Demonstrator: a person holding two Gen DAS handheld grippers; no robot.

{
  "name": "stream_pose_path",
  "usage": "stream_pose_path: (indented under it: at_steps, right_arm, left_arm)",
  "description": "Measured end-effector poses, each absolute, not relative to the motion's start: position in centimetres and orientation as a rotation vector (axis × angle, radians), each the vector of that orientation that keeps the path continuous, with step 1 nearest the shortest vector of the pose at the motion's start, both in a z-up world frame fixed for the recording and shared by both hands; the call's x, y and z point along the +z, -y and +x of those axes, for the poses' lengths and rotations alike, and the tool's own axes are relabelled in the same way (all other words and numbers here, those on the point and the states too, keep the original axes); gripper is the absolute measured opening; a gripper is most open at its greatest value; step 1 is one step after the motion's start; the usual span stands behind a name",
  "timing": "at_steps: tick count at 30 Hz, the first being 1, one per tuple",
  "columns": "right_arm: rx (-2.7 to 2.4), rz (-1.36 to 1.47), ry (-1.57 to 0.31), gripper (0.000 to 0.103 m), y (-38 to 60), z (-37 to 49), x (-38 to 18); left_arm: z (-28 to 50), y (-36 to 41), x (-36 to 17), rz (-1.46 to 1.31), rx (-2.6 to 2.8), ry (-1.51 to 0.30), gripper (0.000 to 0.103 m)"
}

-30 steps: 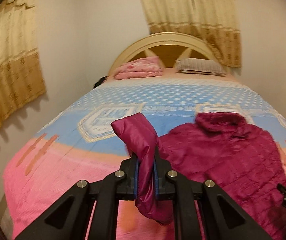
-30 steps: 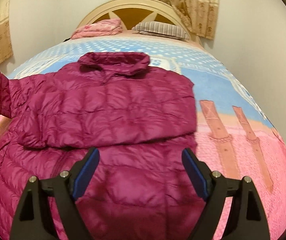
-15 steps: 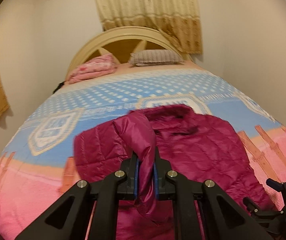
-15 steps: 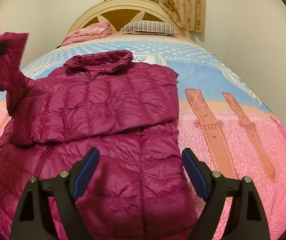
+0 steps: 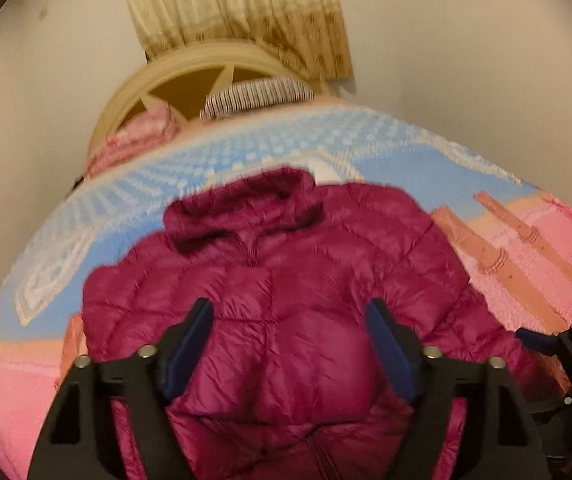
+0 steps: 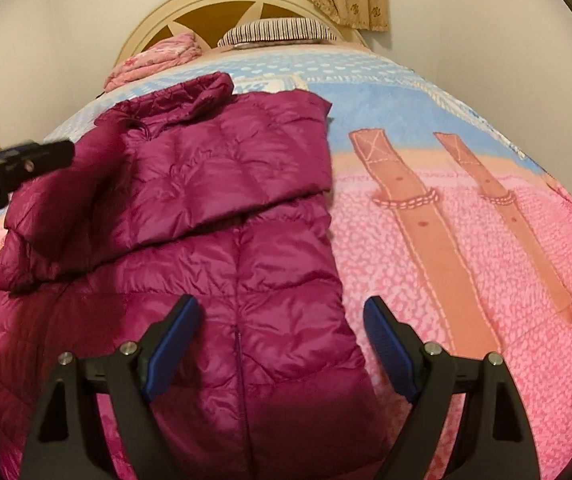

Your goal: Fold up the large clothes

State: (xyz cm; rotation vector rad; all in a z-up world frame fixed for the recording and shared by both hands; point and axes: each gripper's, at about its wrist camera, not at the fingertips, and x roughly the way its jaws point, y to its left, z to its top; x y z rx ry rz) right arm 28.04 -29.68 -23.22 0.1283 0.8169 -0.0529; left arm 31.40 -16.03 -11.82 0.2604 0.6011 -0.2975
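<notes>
A magenta quilted jacket lies front-up on the bed, collar toward the headboard. Both sleeves are folded in across its chest; the left sleeve lies on top near the left side. My left gripper hovers over the folded sleeves with its jaws opening wide; only jacket fabric lies below them and the pads press on nothing. It also shows at the left edge of the right wrist view, the left gripper. My right gripper stands open above the jacket's lower right edge, empty.
The pink and blue bedspread stretches out to the right of the jacket. At the far end are a striped pillow, a folded pink blanket and a cream headboard. Walls and curtains close in behind.
My left gripper carried the sleeve rightward over the jacket's chest, lowered it, and let go; its jaws now stand wide. My right gripper drifted slightly down toward the jacket's right edge.
</notes>
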Motion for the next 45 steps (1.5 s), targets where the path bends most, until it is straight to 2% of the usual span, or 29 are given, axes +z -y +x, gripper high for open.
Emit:
stream_pose_path:
  at_steps: [7,16,21,23,24,25,28,36,45]
  right_arm:
    - [-0.054,0.146,-0.823,0.087,29.9,27.8,-23.0]
    - [0.064,0.164,-0.774,0.087,26.0,29.2,-18.3]
    - [0.182,0.220,-0.813,0.087,22.4,32.7,-18.5]
    - [0.208,0.233,-0.848,0.072,21.4,33.9,-19.4]
    - [0.219,0.231,-0.877,0.050,21.0,34.6,-20.0]
    - [0.232,0.234,-0.900,0.037,20.7,35.1,-20.5]
    - [0.244,0.228,-0.878,0.020,20.7,34.1,-20.4]
    - [0.227,0.229,-0.881,0.015,22.6,32.2,-20.4]
    - [0.200,0.209,-0.903,0.018,23.3,30.9,-21.0]
  left_arm:
    - [32.2,10.6,-11.4,0.225,-0.193,-0.594,0.082]
    - [34.3,0.3,-15.2,0.104,-0.020,-0.712,0.082]
    - [34.2,-2.7,-16.7,0.044,0.012,-0.759,0.082]
    - [34.1,-4.0,-16.8,0.030,0.026,-0.766,0.082]
    - [34.2,-4.5,-16.8,0.021,0.034,-0.771,0.082]
    - [34.2,-5.3,-16.7,0.010,0.044,-0.775,0.082]
    - [34.1,-7.3,-16.4,-0.024,0.073,-0.777,0.082]
    - [34.7,-8.2,-16.1,-0.054,0.075,-0.792,0.082]
    - [37.0,-4.8,-13.2,0.026,0.035,-0.772,0.082]
